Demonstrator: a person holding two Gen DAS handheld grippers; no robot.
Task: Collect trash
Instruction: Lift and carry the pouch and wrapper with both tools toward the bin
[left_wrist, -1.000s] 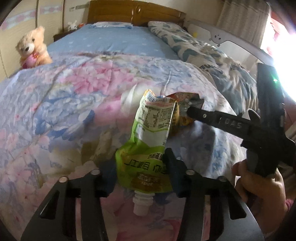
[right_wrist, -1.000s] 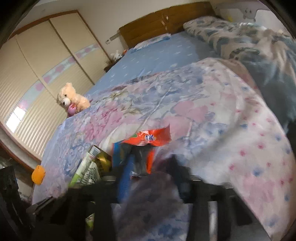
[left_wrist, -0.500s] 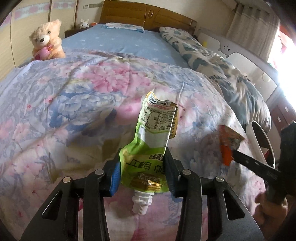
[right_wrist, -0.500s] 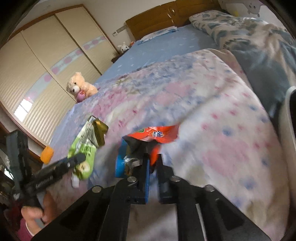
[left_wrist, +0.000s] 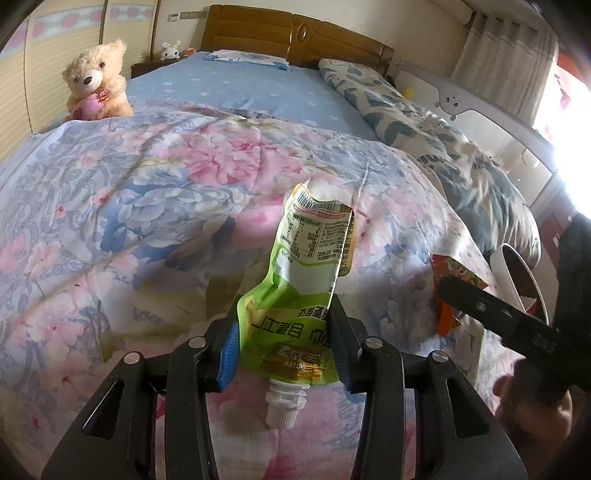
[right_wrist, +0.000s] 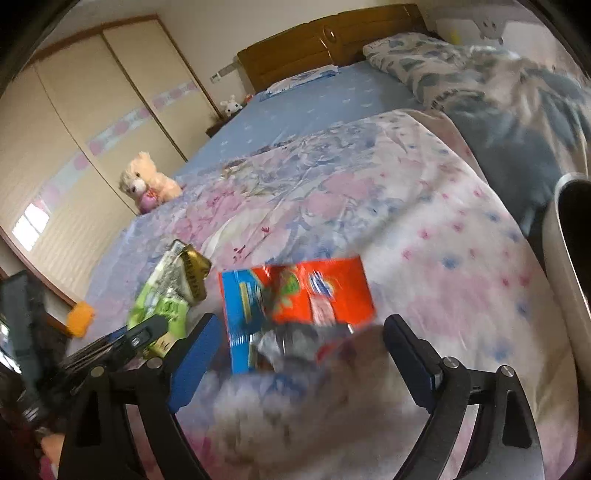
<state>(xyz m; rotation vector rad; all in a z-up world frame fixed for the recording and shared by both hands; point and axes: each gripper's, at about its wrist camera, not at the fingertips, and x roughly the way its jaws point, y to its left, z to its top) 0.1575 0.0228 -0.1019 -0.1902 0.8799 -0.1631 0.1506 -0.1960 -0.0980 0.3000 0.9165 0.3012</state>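
Two claws are working above the floral quilt (left_wrist: 155, 206). We are gripping the green pouch (left_wrist: 299, 295) in our left claw (left_wrist: 284, 349), its spout pointing down toward us. Our right claw (right_wrist: 295, 354) is standing wide, and the orange wrapper (right_wrist: 295, 295) is sitting blurred between its fingers, touching neither. We are seeing a white bin (left_wrist: 517, 273) just beside the quilt edge.

The bed (left_wrist: 240, 92) carried a floral quilt (left_wrist: 147, 192) across mid-frame, a teddy bear (left_wrist: 96, 83) at upper left, and a patterned blanket (left_wrist: 424, 133) at upper right.
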